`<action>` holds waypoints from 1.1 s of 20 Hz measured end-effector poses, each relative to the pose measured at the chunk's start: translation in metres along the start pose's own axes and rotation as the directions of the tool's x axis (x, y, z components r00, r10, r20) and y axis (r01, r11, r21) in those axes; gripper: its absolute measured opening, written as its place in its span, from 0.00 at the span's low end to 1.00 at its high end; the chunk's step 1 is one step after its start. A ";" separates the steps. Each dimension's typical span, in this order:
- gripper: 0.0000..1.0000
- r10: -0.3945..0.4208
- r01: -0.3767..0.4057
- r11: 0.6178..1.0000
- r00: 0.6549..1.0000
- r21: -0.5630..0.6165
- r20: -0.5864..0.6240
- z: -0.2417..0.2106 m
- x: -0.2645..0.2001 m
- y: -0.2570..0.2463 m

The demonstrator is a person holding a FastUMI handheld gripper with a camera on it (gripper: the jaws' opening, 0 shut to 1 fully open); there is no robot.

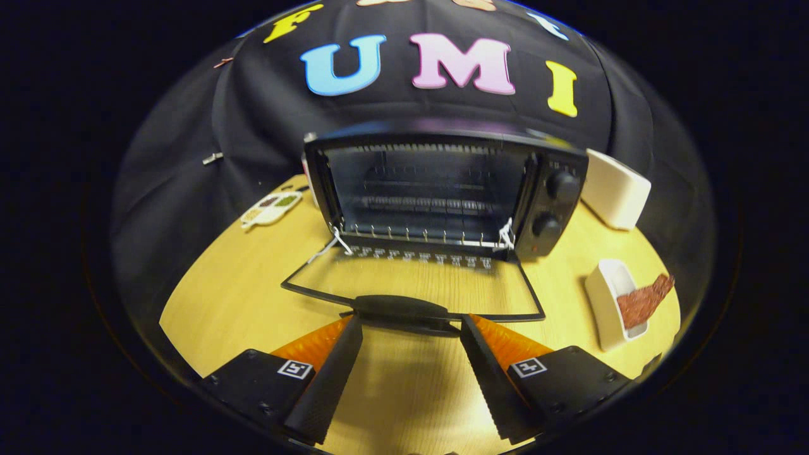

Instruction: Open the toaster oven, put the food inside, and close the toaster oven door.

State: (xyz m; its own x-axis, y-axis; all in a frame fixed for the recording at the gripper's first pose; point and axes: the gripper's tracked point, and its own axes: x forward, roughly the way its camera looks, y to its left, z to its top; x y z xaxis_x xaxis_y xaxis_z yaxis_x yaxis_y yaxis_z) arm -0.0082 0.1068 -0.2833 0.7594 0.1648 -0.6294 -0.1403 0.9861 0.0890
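Note:
A black toaster oven (543,208) stands on the wooden table (240,284) ahead of me, with two knobs on its right side. Its glass door (417,284) is folded down flat toward me, and the wire rack inside is bare. The door's black handle (404,314) lies just ahead of my fingertips. My gripper (411,332) is open, its two black fingers spread on either side of the handle and touching nothing. A reddish-brown strip of food (641,300) rests in a small white dish (603,303) to the right of the door.
A larger white container (616,189) sits to the right of the oven, near the wall. A small white tray with coloured compartments (270,208) lies to the left of the oven.

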 end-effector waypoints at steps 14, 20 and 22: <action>0.99 0.023 -0.023 1.000 0.995 -0.008 0.101 0.042 -0.052 -0.030; 0.99 -0.015 0.012 1.000 0.973 0.015 0.232 0.099 -0.086 -0.060; 0.98 -0.040 0.042 0.999 0.965 -0.001 0.260 0.114 -0.094 -0.076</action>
State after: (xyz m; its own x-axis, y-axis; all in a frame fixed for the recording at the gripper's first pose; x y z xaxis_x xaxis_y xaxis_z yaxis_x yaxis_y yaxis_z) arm 0.0029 0.0190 -0.1428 0.9035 0.1245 -0.4102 -0.1087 0.9922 0.0617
